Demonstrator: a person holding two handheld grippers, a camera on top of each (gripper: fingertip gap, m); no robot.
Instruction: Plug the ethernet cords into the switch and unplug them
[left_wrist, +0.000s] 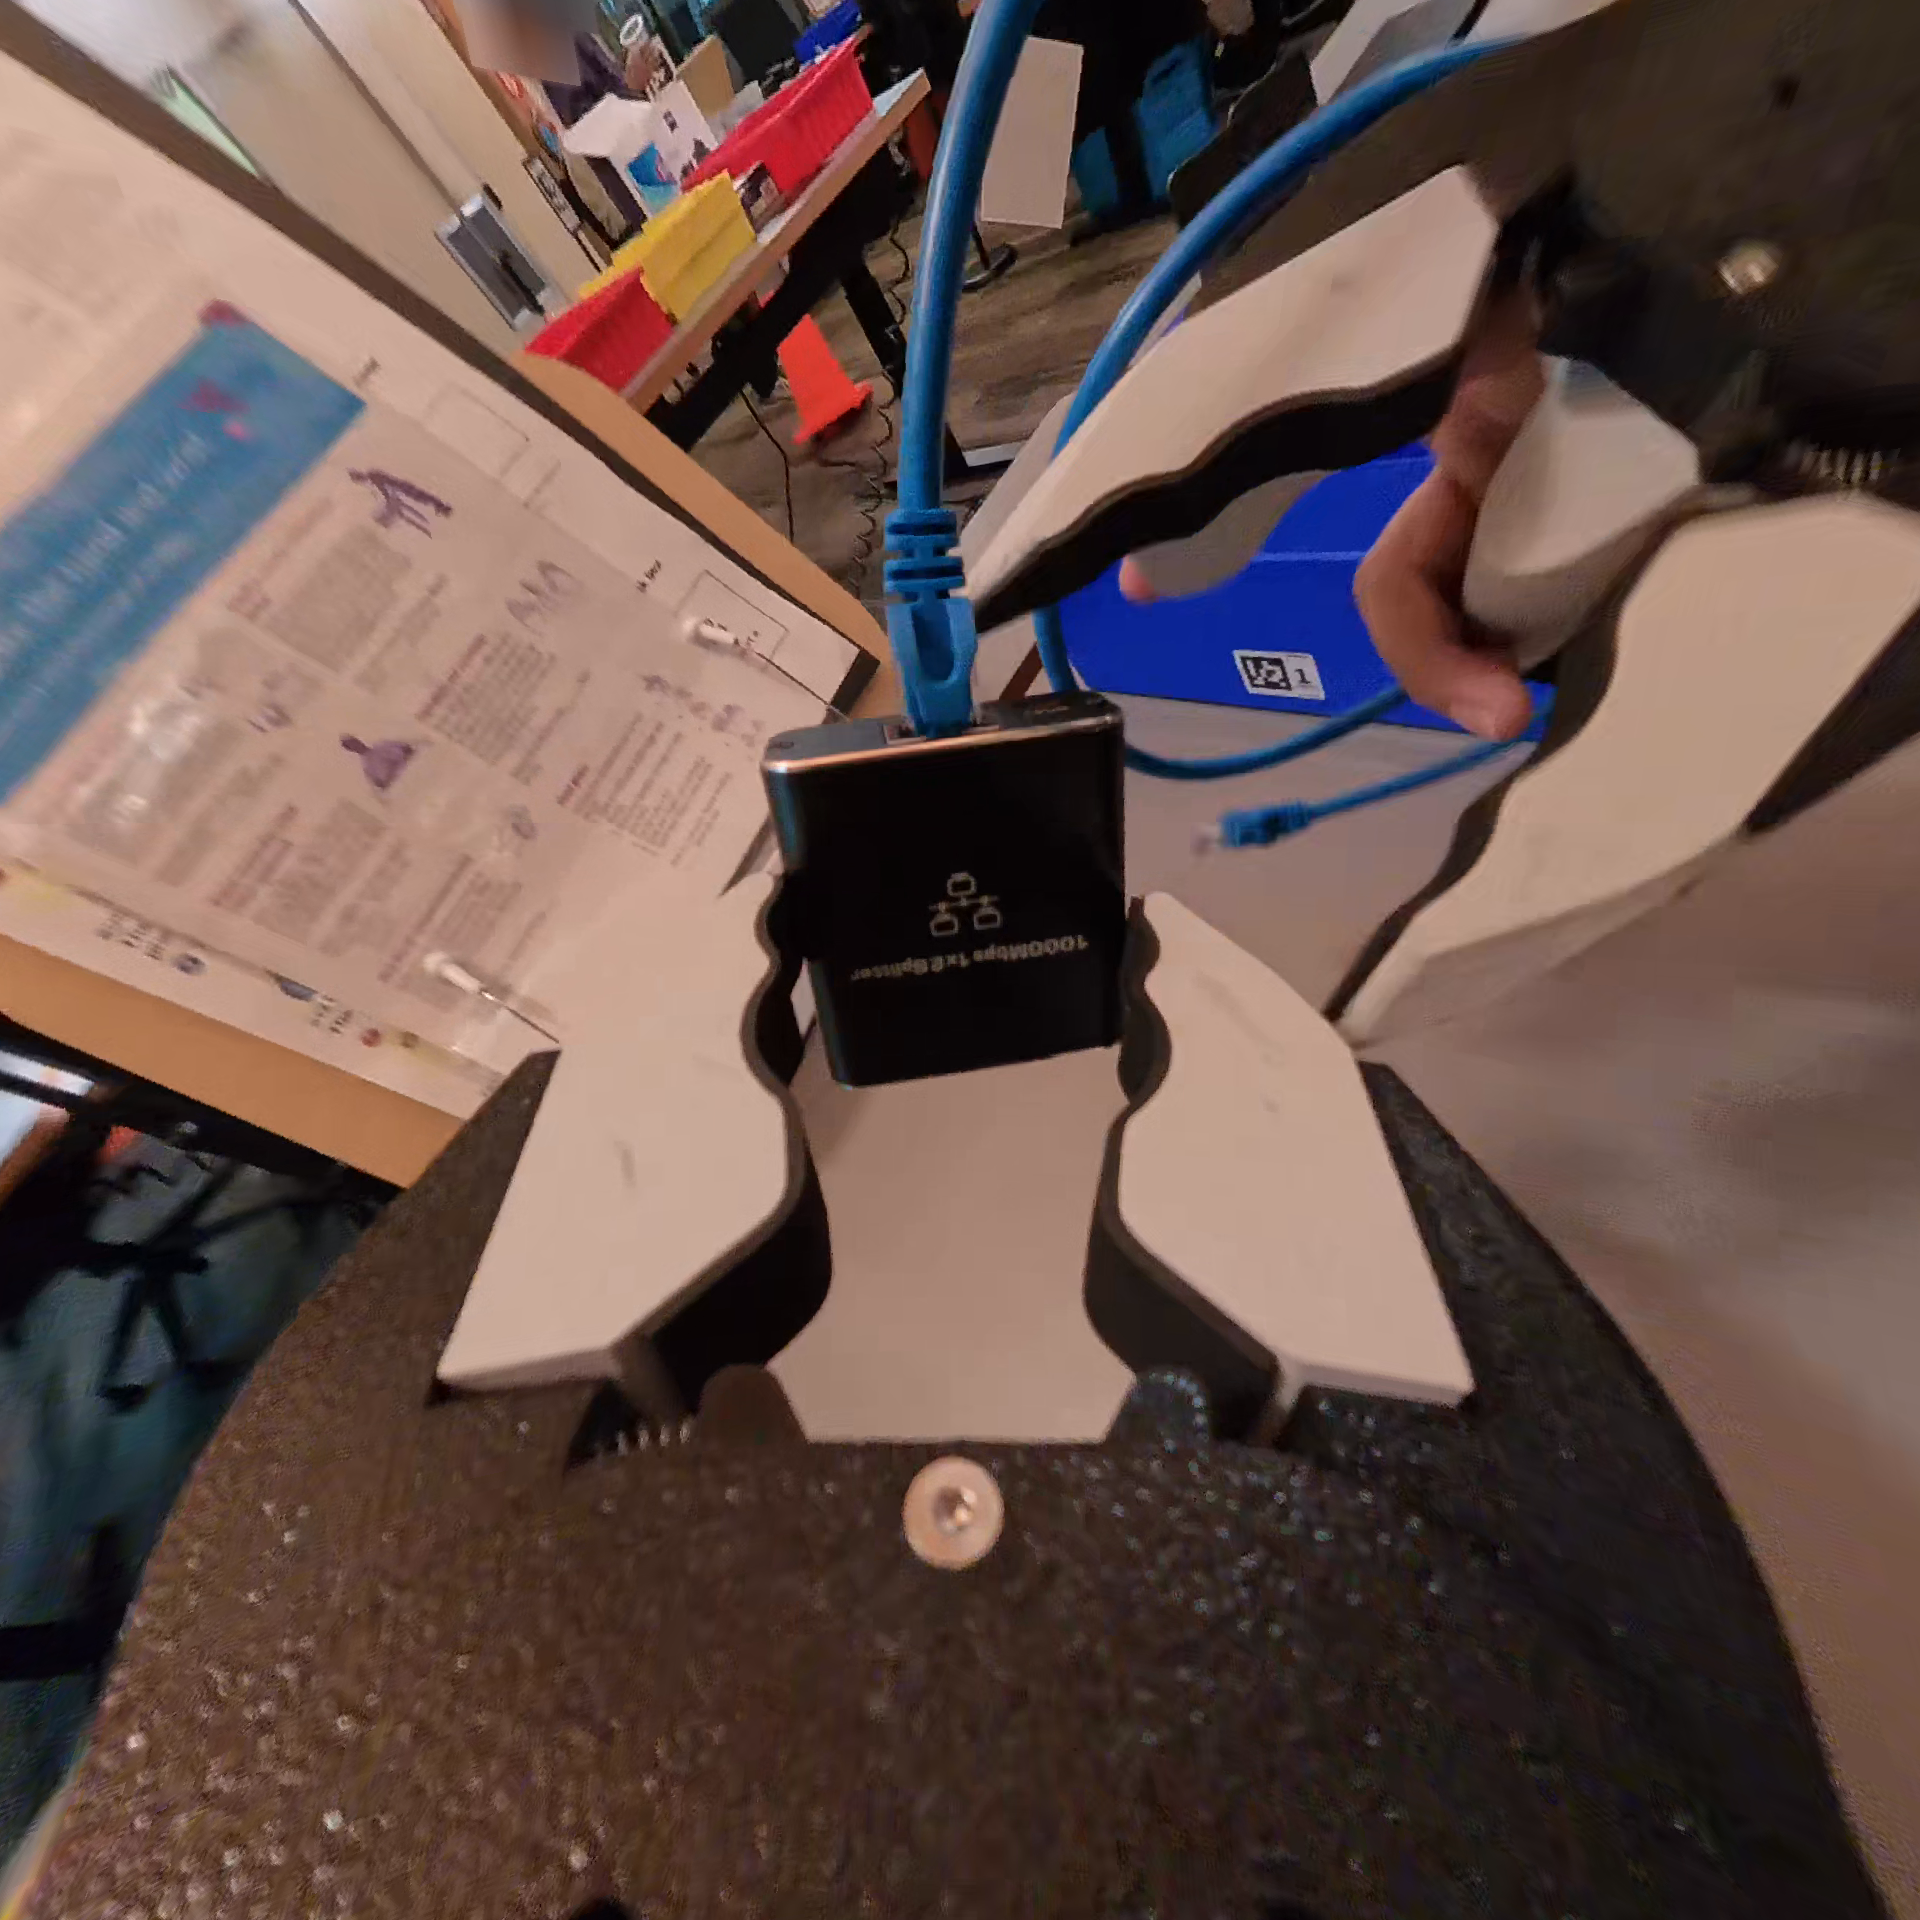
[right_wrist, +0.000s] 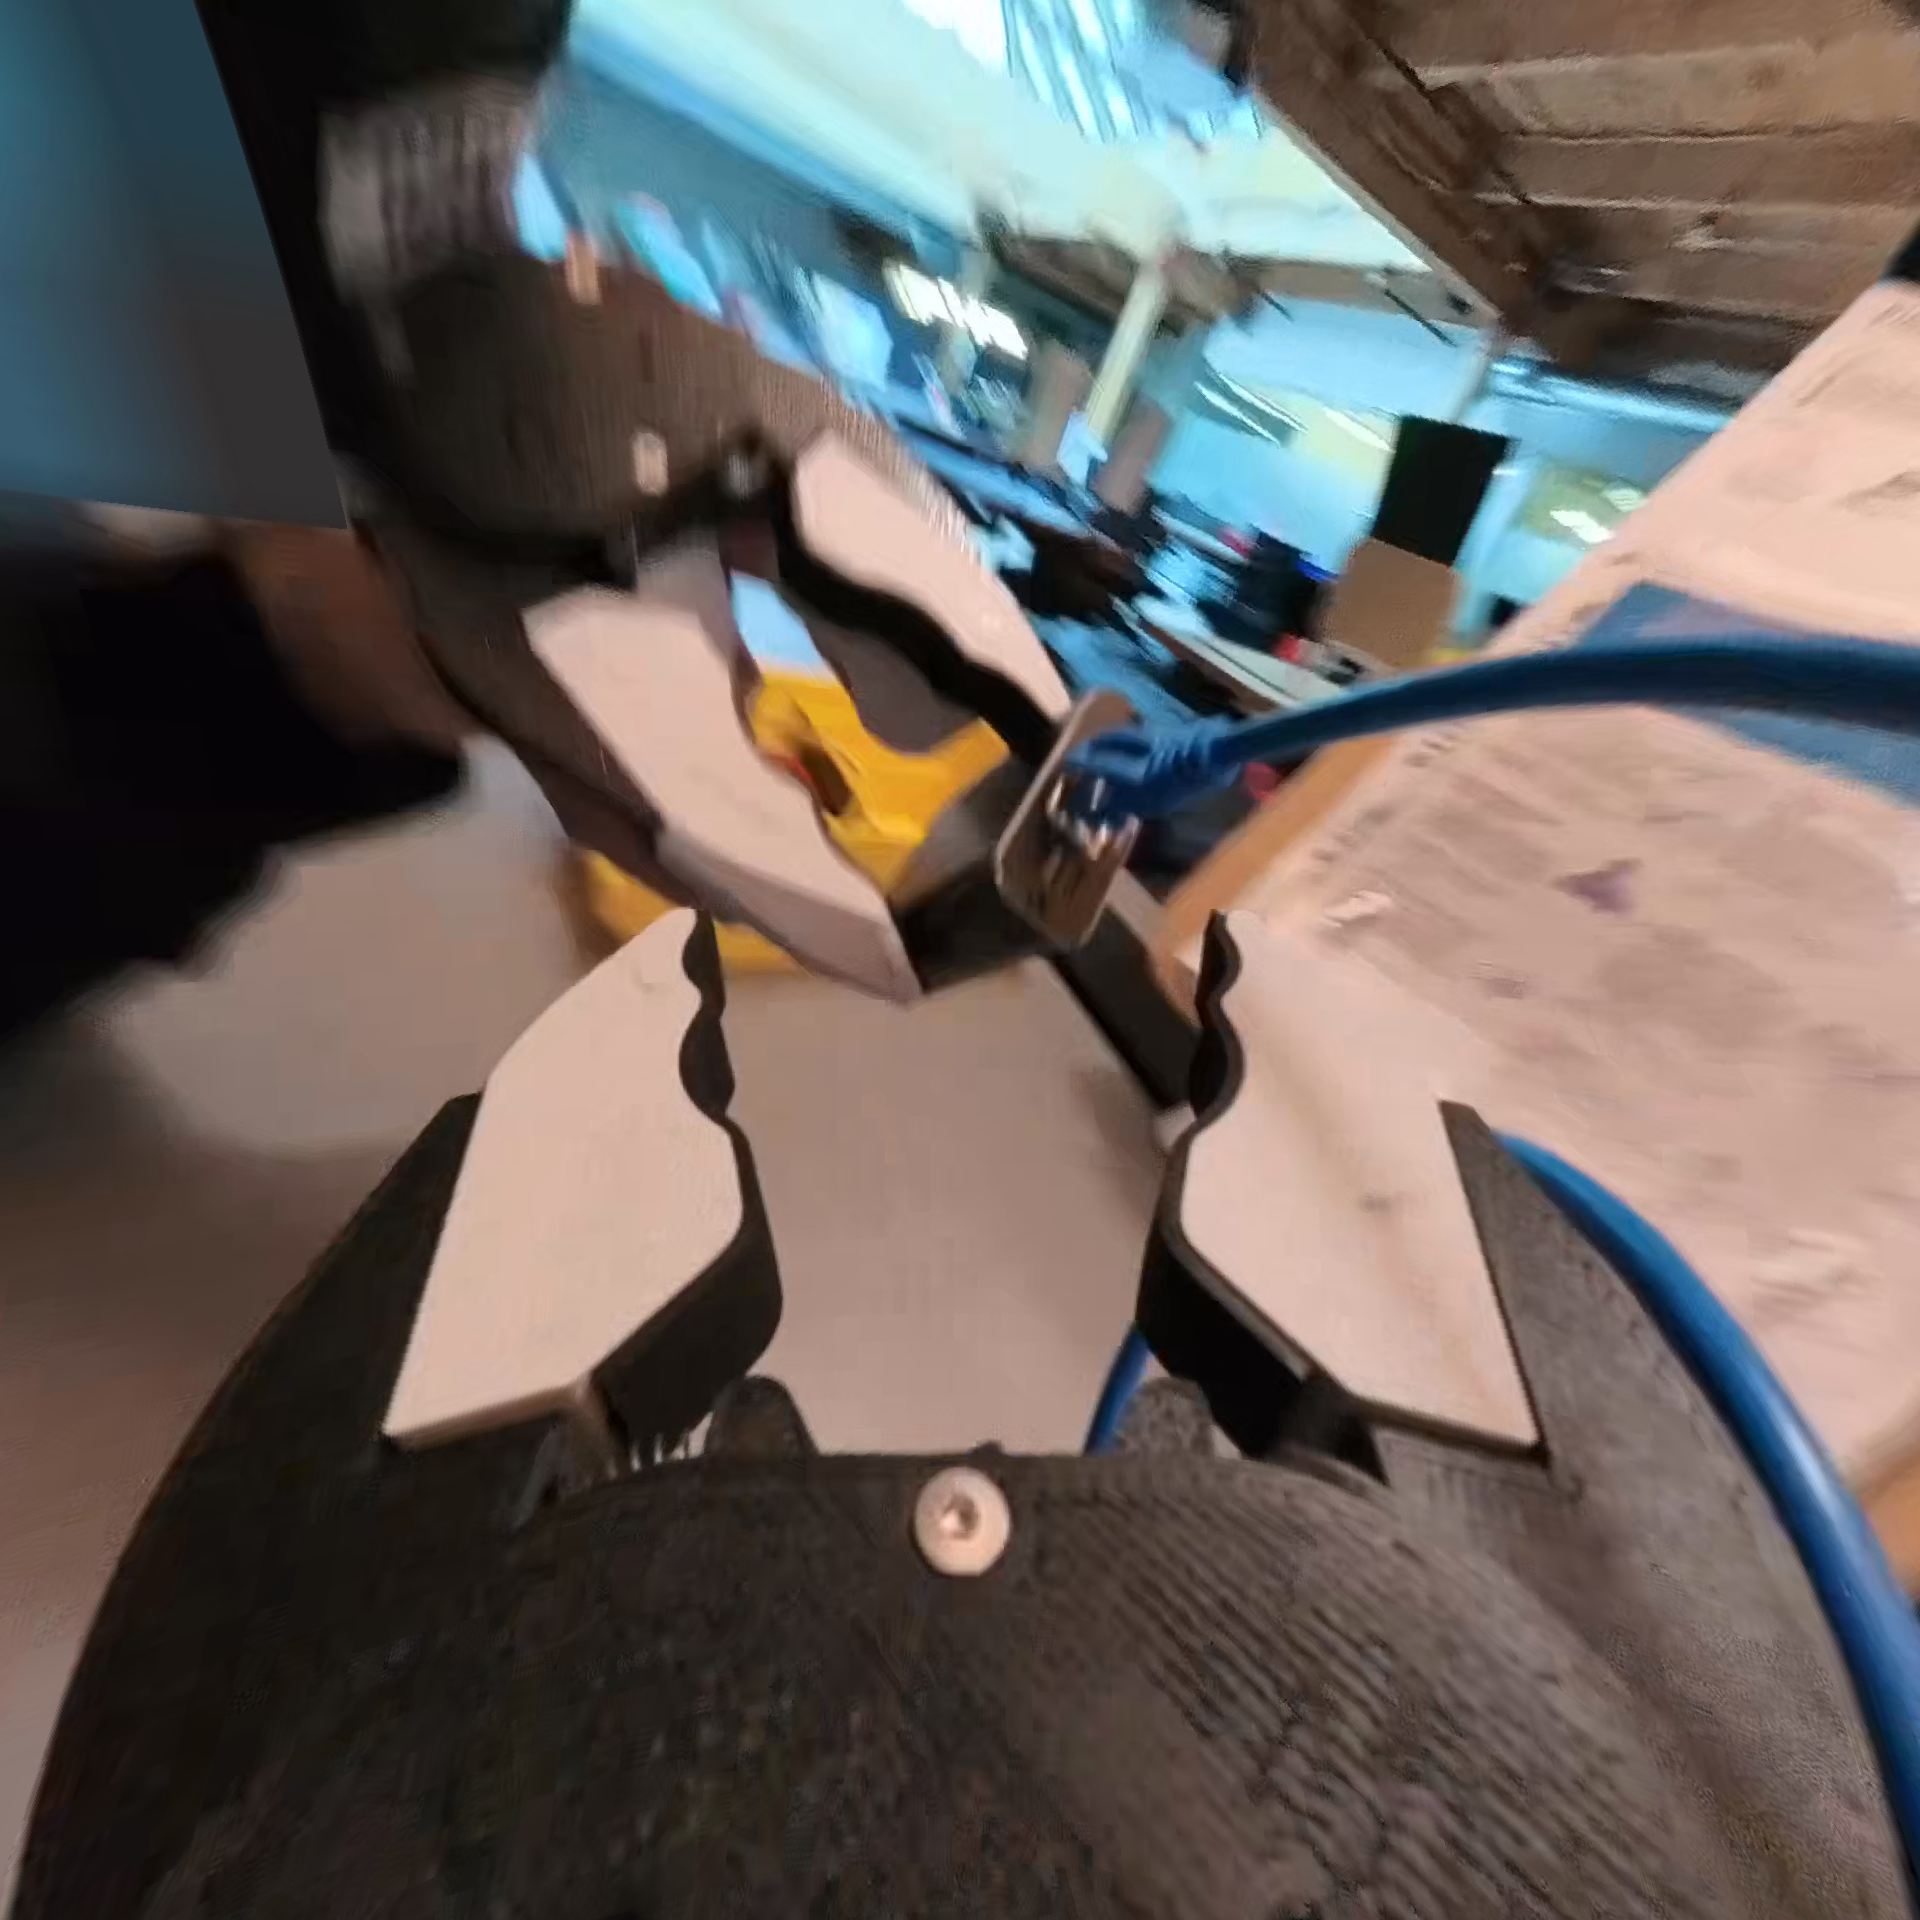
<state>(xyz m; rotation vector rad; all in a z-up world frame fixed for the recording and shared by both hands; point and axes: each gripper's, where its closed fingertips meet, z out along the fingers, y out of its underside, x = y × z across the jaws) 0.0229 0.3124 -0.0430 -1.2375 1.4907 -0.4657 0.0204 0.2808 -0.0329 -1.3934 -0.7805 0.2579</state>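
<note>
My left gripper (left_wrist: 956, 904) is shut on the black switch (left_wrist: 956, 862) and holds it up off the table. One blue ethernet cord (left_wrist: 930, 613) is plugged into a port on the switch's far end and arches upward. A second blue plug (left_wrist: 1259, 826) lies loose on the table to the right. My right gripper (right_wrist: 956, 935) is open and empty, just in front of the switch's silver port face (right_wrist: 1060, 862), where the plugged cord (right_wrist: 1143, 764) shows. The right gripper also shows in the left wrist view (left_wrist: 1153, 816), held by a hand (left_wrist: 1444, 582).
A laminated printed sheet (left_wrist: 312, 675) lies on a brown board at left. A blue bin (left_wrist: 1226, 623) stands behind the switch. Red and yellow bins (left_wrist: 686, 249) sit on a far table, with an orange cone (left_wrist: 821, 384) on the floor. A yellow object (right_wrist: 873, 821) lies on the table.
</note>
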